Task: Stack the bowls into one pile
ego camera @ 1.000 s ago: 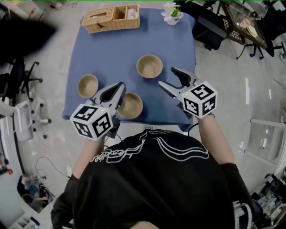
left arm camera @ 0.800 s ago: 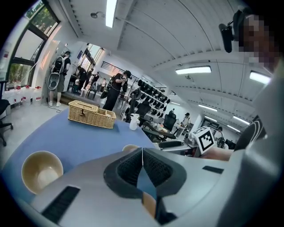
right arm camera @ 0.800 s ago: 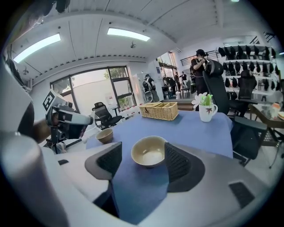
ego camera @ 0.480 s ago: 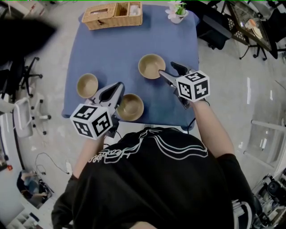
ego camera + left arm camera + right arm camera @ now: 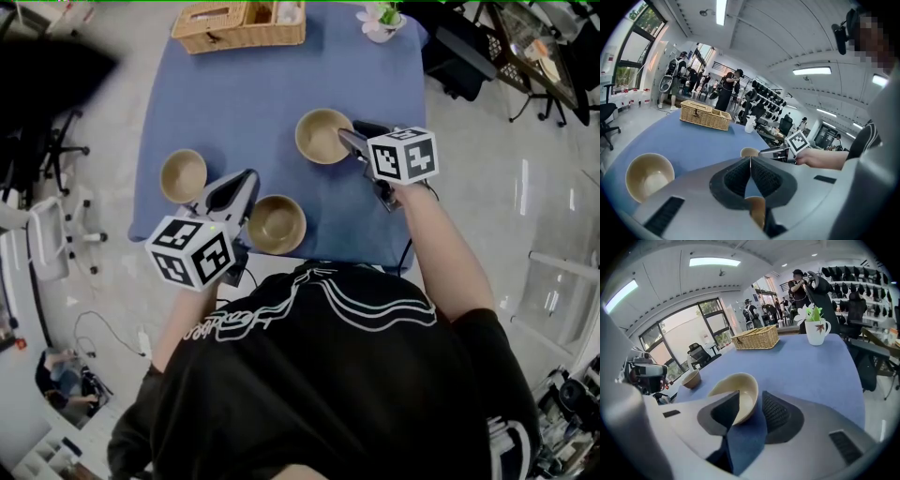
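Three tan bowls sit on the blue table (image 5: 244,94): a left bowl (image 5: 183,175), a near bowl (image 5: 277,224) and a far bowl (image 5: 323,136). My right gripper (image 5: 352,137) straddles the far bowl's right rim. In the right gripper view, that far bowl (image 5: 736,394) has its wall between the closing jaws of the right gripper (image 5: 751,401). One jaw is inside and one outside, and a thin gap remains at the outer pad. My left gripper (image 5: 242,185) hovers shut and empty between the left and near bowls. The left gripper (image 5: 750,161) shows its tips touching.
A wicker basket (image 5: 239,23) and a white mug with flowers (image 5: 382,21) stand at the table's far edge. Office chairs (image 5: 47,234) and floor surround the table. People stand far off in the room behind the basket (image 5: 705,115).
My right gripper has moved forward and down onto the far bowl's rim, and its jaws have narrowed. The left gripper has sunk slightly and stays shut.
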Motion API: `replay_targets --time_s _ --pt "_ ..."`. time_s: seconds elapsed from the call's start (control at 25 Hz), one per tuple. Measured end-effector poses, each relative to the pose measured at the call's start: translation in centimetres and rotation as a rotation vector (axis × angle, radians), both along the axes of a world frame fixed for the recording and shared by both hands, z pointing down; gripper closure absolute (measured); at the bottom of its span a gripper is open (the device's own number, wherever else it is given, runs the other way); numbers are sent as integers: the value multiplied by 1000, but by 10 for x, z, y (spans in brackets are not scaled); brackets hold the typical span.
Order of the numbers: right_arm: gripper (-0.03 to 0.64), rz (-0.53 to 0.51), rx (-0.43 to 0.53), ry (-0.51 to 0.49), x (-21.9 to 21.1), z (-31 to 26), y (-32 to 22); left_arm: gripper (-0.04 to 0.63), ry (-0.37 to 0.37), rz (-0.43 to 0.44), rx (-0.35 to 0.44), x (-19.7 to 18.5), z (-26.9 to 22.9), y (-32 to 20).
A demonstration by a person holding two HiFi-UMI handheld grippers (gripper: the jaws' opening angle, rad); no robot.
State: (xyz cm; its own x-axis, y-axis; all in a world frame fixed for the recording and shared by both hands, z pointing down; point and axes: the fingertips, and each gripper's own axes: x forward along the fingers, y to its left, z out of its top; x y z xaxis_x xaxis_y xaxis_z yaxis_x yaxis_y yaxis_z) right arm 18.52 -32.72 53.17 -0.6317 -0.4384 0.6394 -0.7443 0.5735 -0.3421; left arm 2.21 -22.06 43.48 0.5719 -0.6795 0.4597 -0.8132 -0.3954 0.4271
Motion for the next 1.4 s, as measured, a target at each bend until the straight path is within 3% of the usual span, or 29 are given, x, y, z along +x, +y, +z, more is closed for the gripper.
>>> replay_targets --time_s 0.56,1.4 --pt "553 33 -20 34 -3 9 -4 568 4 -30 -12 -14 4 6" --pt "578 72 10 -54 -10 -23 10 568 -13 -72 -18 -38 -2 35"
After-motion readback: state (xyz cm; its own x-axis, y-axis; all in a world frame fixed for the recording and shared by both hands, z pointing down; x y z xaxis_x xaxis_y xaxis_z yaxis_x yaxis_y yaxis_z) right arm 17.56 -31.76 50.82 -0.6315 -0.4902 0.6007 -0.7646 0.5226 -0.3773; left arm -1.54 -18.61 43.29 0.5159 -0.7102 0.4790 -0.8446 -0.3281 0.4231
